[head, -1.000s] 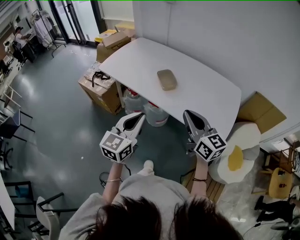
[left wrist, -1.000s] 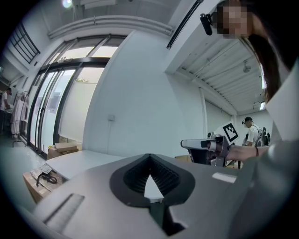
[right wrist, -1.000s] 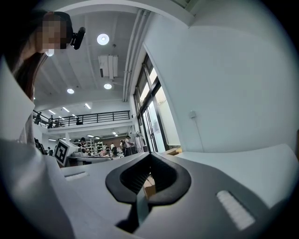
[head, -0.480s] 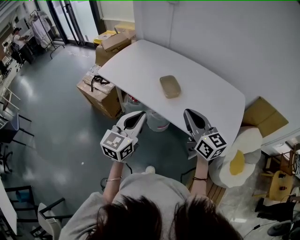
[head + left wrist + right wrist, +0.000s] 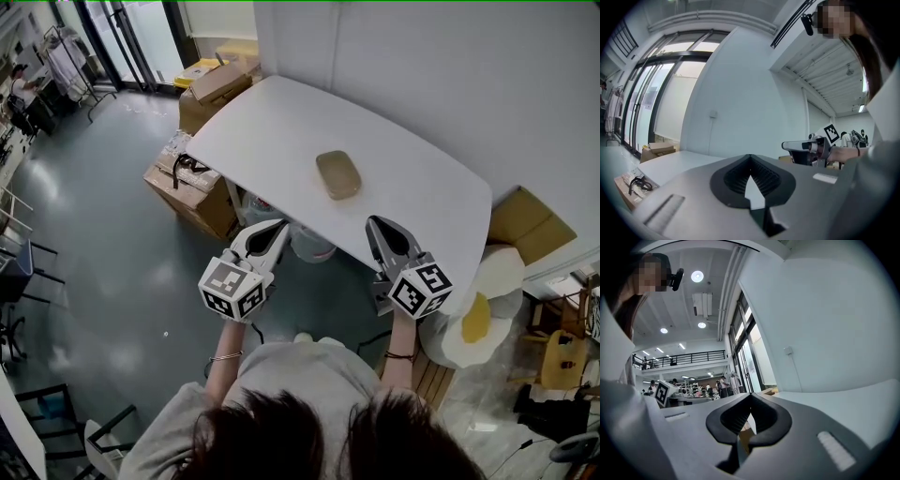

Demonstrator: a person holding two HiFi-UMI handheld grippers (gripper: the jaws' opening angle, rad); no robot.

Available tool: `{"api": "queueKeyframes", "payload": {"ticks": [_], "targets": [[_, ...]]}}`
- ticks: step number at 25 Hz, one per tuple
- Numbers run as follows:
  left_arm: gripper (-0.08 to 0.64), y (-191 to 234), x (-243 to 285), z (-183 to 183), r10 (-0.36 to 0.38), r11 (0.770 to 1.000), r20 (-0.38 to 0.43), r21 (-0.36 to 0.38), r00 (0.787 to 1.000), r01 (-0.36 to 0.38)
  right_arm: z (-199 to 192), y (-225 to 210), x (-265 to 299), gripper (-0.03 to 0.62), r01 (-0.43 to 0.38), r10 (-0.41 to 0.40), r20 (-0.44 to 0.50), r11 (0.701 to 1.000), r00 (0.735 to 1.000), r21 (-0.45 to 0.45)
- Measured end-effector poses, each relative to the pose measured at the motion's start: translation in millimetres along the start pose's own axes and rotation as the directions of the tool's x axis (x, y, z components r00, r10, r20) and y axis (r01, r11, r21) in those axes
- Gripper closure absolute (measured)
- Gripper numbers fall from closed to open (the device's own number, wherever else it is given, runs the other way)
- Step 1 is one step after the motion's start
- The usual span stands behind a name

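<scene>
A grey floor [image 5: 103, 253] fills the left of the head view. A white table [image 5: 281, 122] stands against the far wall, with cardboard boxes [image 5: 183, 187] beside its left end and water bottles [image 5: 307, 246] beneath its near edge. To the right, on the floor, lies a cushion [image 5: 487, 300] shaped like a fried egg.

The person holds both grippers up side by side at the table's near edge, pointing toward it. The left gripper [image 5: 279, 227] hangs over the floor just short of the edge. Its jaws are closed, tips touching, with only a small hollow between the black pads and nothing in it. The right gripper [image 5: 375, 225] reaches over the near edge, and its jaws are closed tip to tip in the same way, holding nothing.

The tan pouch [image 5: 337, 174] lies flat near the middle of the table, beyond both grippers and roughly between their lines, well apart from either.

Compared with a second ago, the table and pouch sit a little closer to the grippers in the head view. The person appears to have edged toward the table, while the grippers keep the same pose and the same closed jaws. The pouch is untouched.
</scene>
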State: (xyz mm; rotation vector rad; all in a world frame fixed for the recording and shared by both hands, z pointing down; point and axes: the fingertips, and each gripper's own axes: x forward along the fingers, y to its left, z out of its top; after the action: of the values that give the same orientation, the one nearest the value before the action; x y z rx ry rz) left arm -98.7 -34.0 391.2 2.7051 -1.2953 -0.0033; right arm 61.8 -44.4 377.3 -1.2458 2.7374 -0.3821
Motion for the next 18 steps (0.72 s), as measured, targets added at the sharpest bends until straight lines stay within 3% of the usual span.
{"api": "queueKeyframes", "payload": {"ticks": [18], "targets": [[0.570, 8, 31, -19, -0.014, 0.999, -0.042, -0.042, 0.999, 0.012, -13, -30, 17, 0.578, 0.022, -0.021, -0.034, 0.999, 0.999, 0.047]]}}
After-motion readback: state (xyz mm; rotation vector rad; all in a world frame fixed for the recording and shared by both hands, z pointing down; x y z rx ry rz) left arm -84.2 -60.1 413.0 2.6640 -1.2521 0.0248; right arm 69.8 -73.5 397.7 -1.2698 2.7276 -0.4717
